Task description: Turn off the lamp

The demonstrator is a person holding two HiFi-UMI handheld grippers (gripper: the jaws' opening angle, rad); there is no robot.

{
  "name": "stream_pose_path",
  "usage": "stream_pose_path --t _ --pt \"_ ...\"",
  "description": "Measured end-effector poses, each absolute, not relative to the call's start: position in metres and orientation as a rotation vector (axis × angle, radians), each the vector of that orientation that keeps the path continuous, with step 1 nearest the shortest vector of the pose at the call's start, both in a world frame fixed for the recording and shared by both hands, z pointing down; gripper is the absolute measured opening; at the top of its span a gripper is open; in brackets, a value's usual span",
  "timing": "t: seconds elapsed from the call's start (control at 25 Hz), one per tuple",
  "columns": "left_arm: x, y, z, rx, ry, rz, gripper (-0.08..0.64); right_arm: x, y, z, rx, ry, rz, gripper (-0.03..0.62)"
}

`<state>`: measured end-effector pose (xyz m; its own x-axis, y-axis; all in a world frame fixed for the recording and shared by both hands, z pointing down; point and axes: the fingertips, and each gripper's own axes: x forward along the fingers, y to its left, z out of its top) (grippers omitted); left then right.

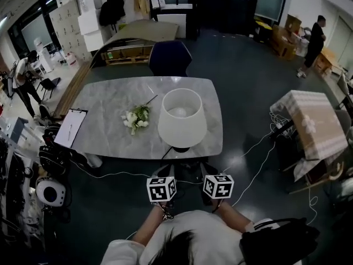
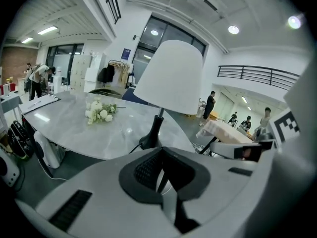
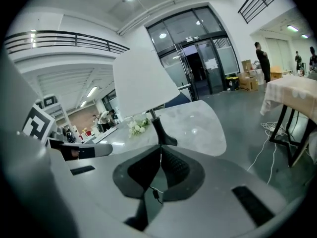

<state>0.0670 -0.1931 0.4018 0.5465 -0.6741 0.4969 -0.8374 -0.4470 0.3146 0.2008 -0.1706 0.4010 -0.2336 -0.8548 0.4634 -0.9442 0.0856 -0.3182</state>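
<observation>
Left tool [image 1: 167, 173] and right tool [image 1: 209, 175] side by side, jaws together, facing lamp [image 1: 182, 118]

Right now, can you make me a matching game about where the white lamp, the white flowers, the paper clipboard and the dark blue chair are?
Things: 1 white lamp with black base; 2 white flower bunch; 3 clipboard with paper; 4 dark blue chair.
Places: A behind the grey marble table's far side; B table's left end; C table's near edge; D table's middle.
Pairs: 1-C, 2-D, 3-B, 4-A.
</observation>
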Motion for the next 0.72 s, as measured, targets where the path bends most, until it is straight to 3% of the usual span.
stream_pose_path --t 0.72 --pt "0.088 -0.187 0.405 2.296 -1.174 0.504 0.009 0.211 -0.172 0.391 1.848 -2.155 0.818 0.001"
